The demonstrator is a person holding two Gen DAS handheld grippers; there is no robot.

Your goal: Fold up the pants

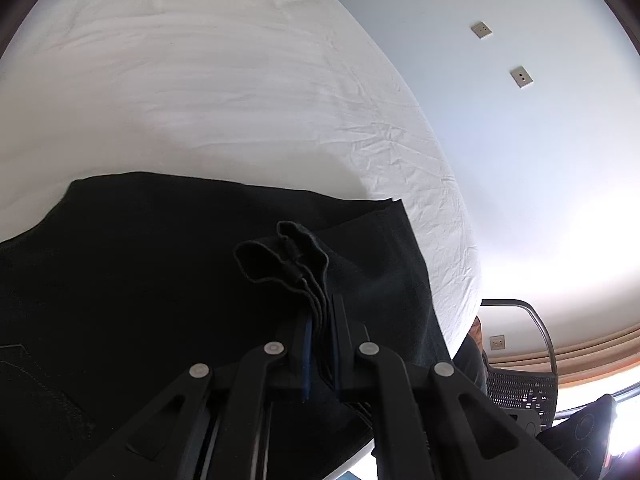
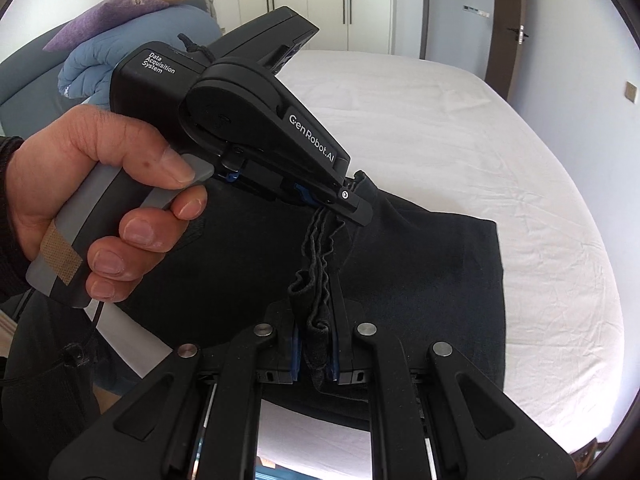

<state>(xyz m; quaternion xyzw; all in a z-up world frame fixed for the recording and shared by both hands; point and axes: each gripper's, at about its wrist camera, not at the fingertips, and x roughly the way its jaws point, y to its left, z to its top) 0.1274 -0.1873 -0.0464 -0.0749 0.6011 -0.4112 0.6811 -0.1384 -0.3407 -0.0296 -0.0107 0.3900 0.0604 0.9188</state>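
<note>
1. Pants [image 2: 420, 264], black, lie spread on the white bed [image 2: 460, 140], near its front edge.
2. Left gripper [image 2: 352, 204], held in a person's hand [image 2: 92, 200], is clamped tight on a bunched edge of the pants.
3. Right gripper [image 2: 316, 344] is likewise closed on the same gathered edge, just beside the left one.
4. Folded bedding [image 2: 132, 52] sits beyond the bed.

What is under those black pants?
The black pants lie on a white bed sheet, which shows all around them. Whatever sits directly beneath the cloth is covered, so that cannot be seen.
</note>
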